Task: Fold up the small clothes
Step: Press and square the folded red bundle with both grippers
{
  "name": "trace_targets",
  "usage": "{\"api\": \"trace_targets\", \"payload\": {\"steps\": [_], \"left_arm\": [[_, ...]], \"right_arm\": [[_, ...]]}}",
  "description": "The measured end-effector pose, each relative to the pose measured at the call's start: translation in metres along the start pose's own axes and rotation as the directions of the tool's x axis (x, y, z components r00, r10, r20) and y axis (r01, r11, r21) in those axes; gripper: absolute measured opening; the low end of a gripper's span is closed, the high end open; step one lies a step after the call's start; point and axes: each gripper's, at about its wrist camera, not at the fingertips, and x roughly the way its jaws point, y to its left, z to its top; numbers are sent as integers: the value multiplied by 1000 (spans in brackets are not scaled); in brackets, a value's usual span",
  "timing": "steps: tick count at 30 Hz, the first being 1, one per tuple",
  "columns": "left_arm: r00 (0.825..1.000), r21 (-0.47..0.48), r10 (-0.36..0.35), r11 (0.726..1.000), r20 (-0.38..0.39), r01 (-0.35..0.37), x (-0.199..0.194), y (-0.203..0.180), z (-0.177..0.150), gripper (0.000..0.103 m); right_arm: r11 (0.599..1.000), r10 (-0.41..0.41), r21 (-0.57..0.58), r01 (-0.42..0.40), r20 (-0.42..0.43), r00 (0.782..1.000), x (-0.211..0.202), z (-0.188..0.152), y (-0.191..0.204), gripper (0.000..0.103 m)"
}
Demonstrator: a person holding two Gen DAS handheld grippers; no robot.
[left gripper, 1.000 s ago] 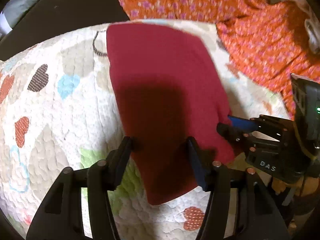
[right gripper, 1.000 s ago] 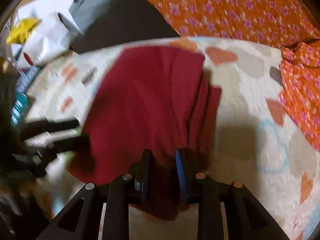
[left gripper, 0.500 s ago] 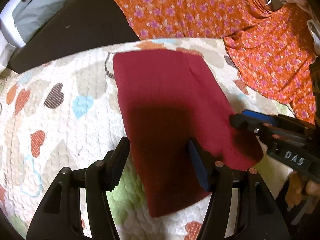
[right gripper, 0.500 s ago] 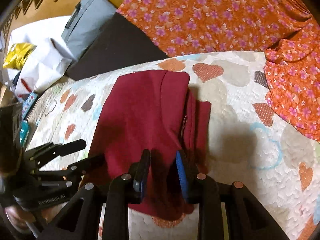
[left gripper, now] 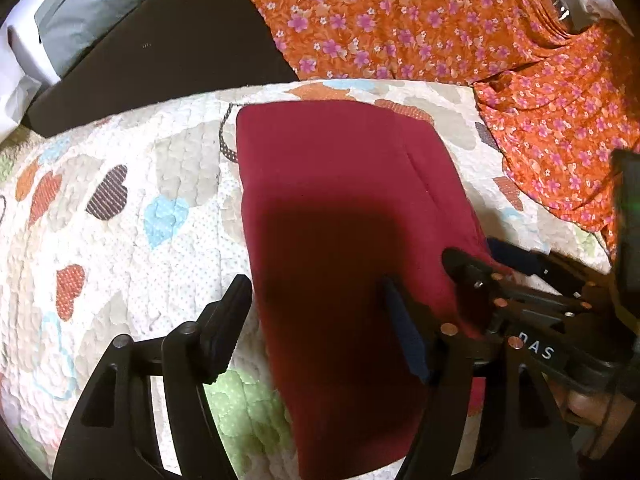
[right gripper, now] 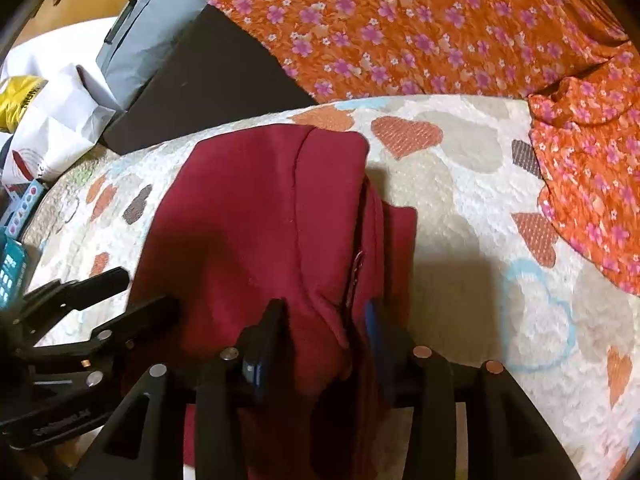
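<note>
A dark red garment [left gripper: 344, 208] lies folded in a long rectangle on a heart-patterned quilt [left gripper: 120, 208]. It also shows in the right wrist view [right gripper: 256, 220], with folded layers stacked at its right edge. My left gripper [left gripper: 316, 304] is open, its fingers straddling the garment's near left edge above the cloth. My right gripper [right gripper: 324, 316] is partly open with the garment's bunched near-right edge standing between its fingers. The right gripper shows in the left wrist view [left gripper: 480, 264] at the garment's right edge. The left gripper shows in the right wrist view [right gripper: 132, 296] at the left.
An orange floral cloth [left gripper: 440, 24] lies at the back and right, also in the right wrist view [right gripper: 440, 24]. A black panel [left gripper: 168, 52] and a grey bag [right gripper: 148, 36] sit at the back left. White bags [right gripper: 52, 128] and boxes lie at far left.
The right gripper's fingers have spread wider around the garment's edge. Both cameras have pulled back slightly, and the garment lies flatter.
</note>
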Motion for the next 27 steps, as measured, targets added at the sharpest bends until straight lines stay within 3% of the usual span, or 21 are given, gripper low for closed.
{"api": "trace_targets", "payload": {"steps": [2,4,8,13,18,27], "left_arm": [[1000,-1,-5,1000,-1,5,0,0,0,70],[1000,-4,-7,1000,4,7,-5,1,1,70],[999,-55,-47,997,13,47,-11,12,5,70],[991,-144,-127,982,-45,119,-2,28,7,70],[992,-122,-116,986,-43,110,3,24,7,79],[987,-130,-148,982,-59,139,19,28,9,83]], "right_arm": [[995,51,90,-48,-25,998,9,-3,-16,60],[984,102,149,-97,-21,995,7,-4,-25,60],[980,132,146,-131,6,991,-6,-3,-28,60],[974,169,159,-163,-20,985,1,1,-35,66],[970,198,152,-189,-46,979,14,1,-36,72],[931,307,220,-290,-46,951,40,5,-47,81]]}}
